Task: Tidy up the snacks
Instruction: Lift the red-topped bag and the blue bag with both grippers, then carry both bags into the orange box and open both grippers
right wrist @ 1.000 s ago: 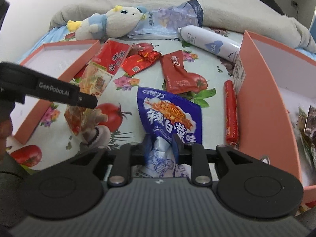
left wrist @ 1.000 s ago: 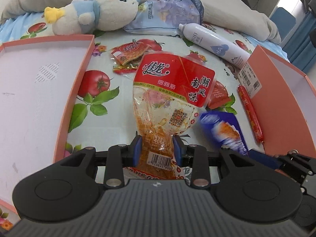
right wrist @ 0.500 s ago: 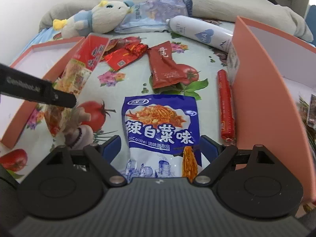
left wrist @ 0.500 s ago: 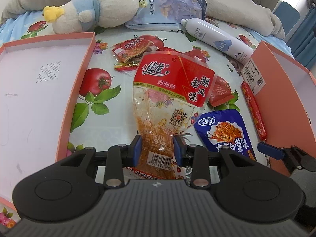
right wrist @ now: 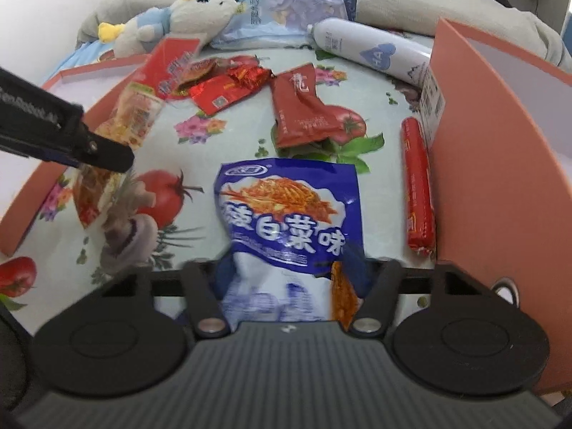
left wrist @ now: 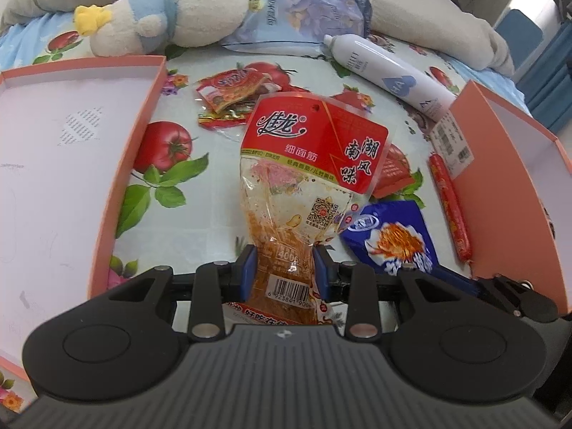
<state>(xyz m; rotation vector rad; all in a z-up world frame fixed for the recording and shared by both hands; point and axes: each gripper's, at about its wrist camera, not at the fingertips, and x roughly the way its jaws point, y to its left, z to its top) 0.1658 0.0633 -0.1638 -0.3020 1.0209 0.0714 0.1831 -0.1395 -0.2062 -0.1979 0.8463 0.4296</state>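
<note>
My left gripper (left wrist: 284, 268) is shut on the lower end of a red-topped clear bag of spicy strips (left wrist: 311, 164), which stands up from the fingers above the tomato-print cloth. In the right wrist view the same bag (right wrist: 132, 114) hangs from the left gripper (right wrist: 103, 157) at the left. My right gripper (right wrist: 289, 268) is closing its jaws on the near end of a blue snack bag (right wrist: 286, 207). The blue pads press its crumpled sides. The left wrist view shows the blue bag (left wrist: 393, 236) beside the red one.
A shallow pink tray (left wrist: 143, 164) lies at the left and a taller pink box (right wrist: 482, 161) at the right. Between them lie a red sausage (right wrist: 416, 186), a dark red sachet (right wrist: 304, 107) and small red packets (right wrist: 228, 85). A white bottle (right wrist: 371, 53) and plush toy (right wrist: 186, 18) lie behind.
The right gripper opened wide, leaving the blue bag flat on the cloth, then closed on its near end again. The left gripper kept its hold and place.
</note>
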